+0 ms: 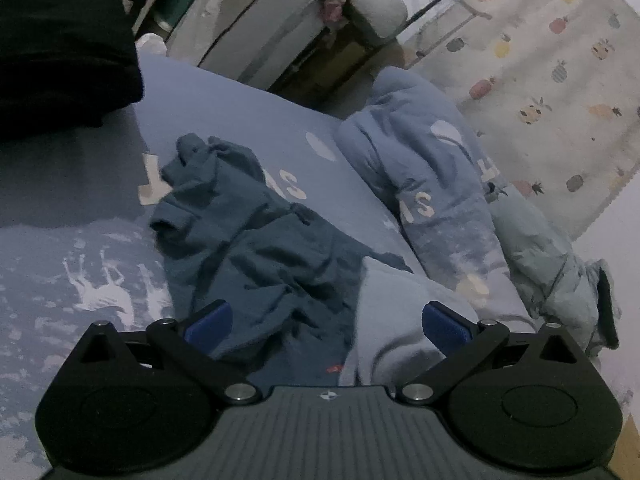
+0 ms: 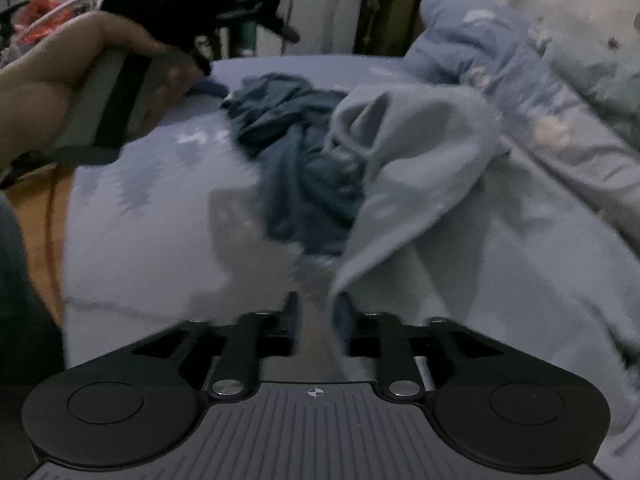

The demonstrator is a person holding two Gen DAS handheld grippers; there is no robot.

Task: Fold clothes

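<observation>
A crumpled dark teal garment (image 1: pixel 256 248) lies on the blue bed sheet (image 1: pixel 240 116); it also shows in the right wrist view (image 2: pixel 296 152). A pale grey-blue garment (image 2: pixel 416 168) lies beside and partly over it, also seen in the left wrist view (image 1: pixel 396 320). My left gripper (image 1: pixel 326 324) is open and empty, just above the teal garment's near edge. My right gripper (image 2: pixel 316 312) is shut on an edge of the pale grey-blue garment and lifts it. The left gripper, held in a hand, shows at the upper left of the right wrist view (image 2: pixel 120 92).
A bunched blue duvet (image 1: pixel 440 168) lies along the right of the bed. A dark folded pile (image 1: pixel 60 60) sits at the far left. A fruit-print curtain (image 1: pixel 540 80) hangs at the right. White furniture (image 1: pixel 260 32) stands beyond the bed.
</observation>
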